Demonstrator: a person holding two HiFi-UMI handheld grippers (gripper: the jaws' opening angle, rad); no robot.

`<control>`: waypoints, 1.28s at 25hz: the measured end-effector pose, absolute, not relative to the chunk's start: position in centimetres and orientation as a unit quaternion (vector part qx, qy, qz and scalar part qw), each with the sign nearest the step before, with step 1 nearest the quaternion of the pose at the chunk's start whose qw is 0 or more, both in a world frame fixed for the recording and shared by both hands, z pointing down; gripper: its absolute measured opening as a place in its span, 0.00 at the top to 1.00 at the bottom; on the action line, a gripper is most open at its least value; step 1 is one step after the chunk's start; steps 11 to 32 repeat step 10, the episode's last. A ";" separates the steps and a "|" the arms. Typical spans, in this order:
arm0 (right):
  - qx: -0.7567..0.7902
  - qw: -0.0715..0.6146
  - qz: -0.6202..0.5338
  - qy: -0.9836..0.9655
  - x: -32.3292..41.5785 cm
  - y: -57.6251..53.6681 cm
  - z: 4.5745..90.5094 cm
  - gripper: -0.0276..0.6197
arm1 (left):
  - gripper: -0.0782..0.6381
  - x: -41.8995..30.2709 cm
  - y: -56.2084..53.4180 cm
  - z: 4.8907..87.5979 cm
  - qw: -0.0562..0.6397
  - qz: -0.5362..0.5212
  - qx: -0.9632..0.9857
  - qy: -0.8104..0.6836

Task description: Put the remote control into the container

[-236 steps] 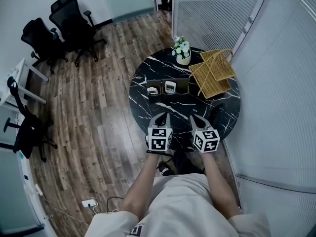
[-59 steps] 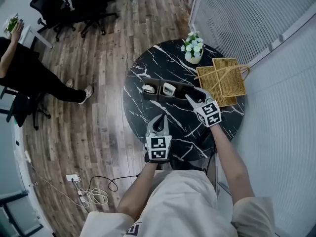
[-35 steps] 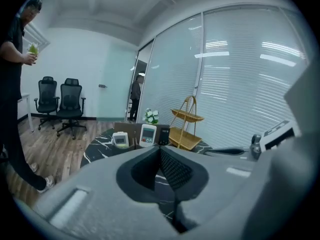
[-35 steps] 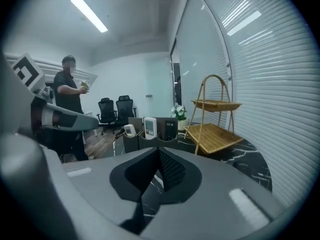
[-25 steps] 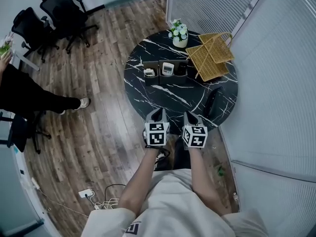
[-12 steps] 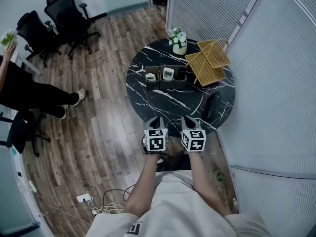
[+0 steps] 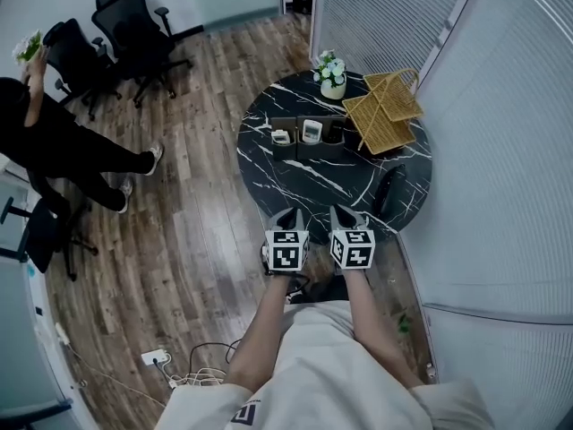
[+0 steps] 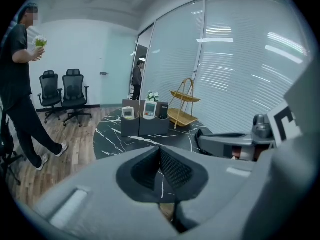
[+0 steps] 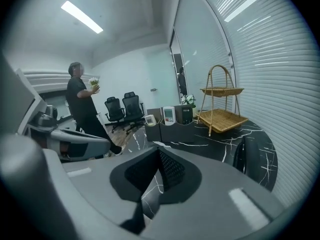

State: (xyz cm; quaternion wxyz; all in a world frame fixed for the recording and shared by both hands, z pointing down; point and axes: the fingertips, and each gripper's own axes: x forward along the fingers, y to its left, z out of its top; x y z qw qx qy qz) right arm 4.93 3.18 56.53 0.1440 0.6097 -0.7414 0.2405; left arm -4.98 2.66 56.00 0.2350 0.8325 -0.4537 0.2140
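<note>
A dark three-compartment container (image 7: 309, 143) stands at the far side of the round black marble table (image 7: 304, 186). Its left and middle compartments each hold a white remote (image 7: 280, 136) (image 7: 311, 131); a black remote (image 7: 331, 133) stands upright in the right one, also visible in the right gripper view (image 9: 186, 114). My left gripper (image 7: 288, 213) and right gripper (image 7: 341, 211) hover side by side over the table's near edge. Both are shut and hold nothing. The container (image 8: 145, 125) lies well ahead of them.
A wicker two-tier basket (image 7: 383, 110) and a small flower pot (image 7: 332, 72) stand at the table's back right. A dark oblong object (image 7: 388, 191) lies at the right rim. A person (image 7: 63, 146) walks on the wood floor at left, near office chairs (image 7: 134, 25).
Both shut grippers stay side by side at the near table edge, shifted only slightly. The person at left has walked further into view toward the chairs.
</note>
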 end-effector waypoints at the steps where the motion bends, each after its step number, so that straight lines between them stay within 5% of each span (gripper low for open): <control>1: 0.607 0.147 0.246 -0.741 4.8 3.4 56.7 0.95 | 0.88 -5.0 2.9 56.0 0.237 0.213 0.832 -0.454; 32: 0.603 0.164 0.247 -0.741 4.9 3.5 57.1 0.95 | 0.88 -4.8 3.5 57.1 0.212 0.233 0.839 -0.444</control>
